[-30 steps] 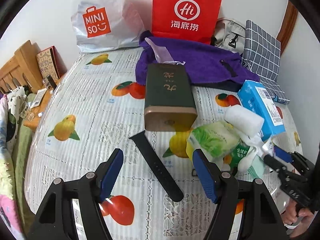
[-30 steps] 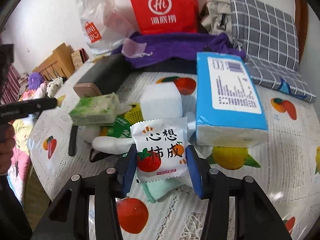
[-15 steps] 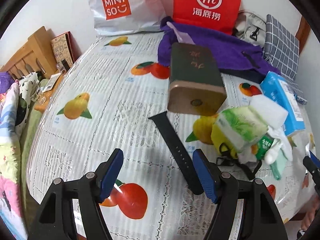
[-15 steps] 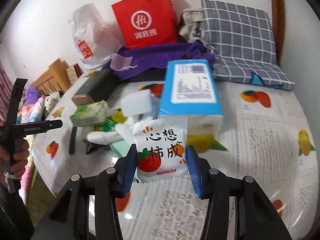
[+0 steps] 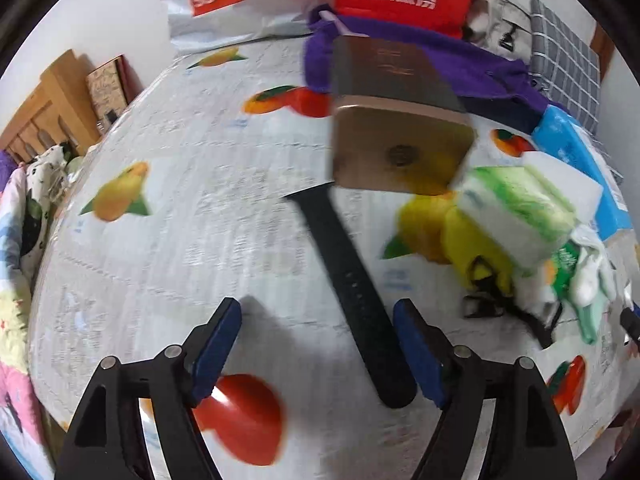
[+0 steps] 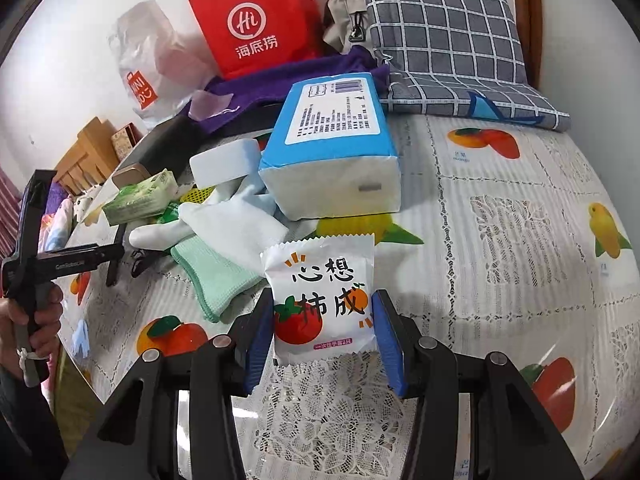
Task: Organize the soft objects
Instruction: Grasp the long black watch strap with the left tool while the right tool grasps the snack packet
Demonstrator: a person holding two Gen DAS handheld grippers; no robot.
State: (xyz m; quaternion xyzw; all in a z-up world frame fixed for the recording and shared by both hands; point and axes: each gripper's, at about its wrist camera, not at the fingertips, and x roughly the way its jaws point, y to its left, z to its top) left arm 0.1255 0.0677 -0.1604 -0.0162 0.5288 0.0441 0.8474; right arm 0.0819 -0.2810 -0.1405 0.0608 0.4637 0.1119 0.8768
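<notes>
My right gripper (image 6: 324, 332) is shut on a white soft packet (image 6: 322, 300) printed with a tomato and black characters, held above the tablecloth. Behind it lies a pile: a blue tissue pack (image 6: 332, 152), a white sponge block (image 6: 224, 164), a green tissue pack (image 6: 140, 202), white gloves (image 6: 224, 224) and a green cloth (image 6: 212, 276). My left gripper (image 5: 318, 344) is open and empty over the table, with a black watch strap (image 5: 348, 288) between its fingers. The green tissue pack (image 5: 516, 208) lies to its right.
A dark green and gold box (image 5: 396, 120) lies mid-table. A purple cloth (image 6: 280, 80), a red bag (image 6: 260, 16), a white Miniso bag (image 5: 224, 0) and a checked pillow (image 6: 448, 40) stand at the back. The table edge (image 6: 72, 320) drops off at the left.
My right gripper has pulled back from the pile with the packet. My left gripper has moved forward and lower, so the strap and the box look closer.
</notes>
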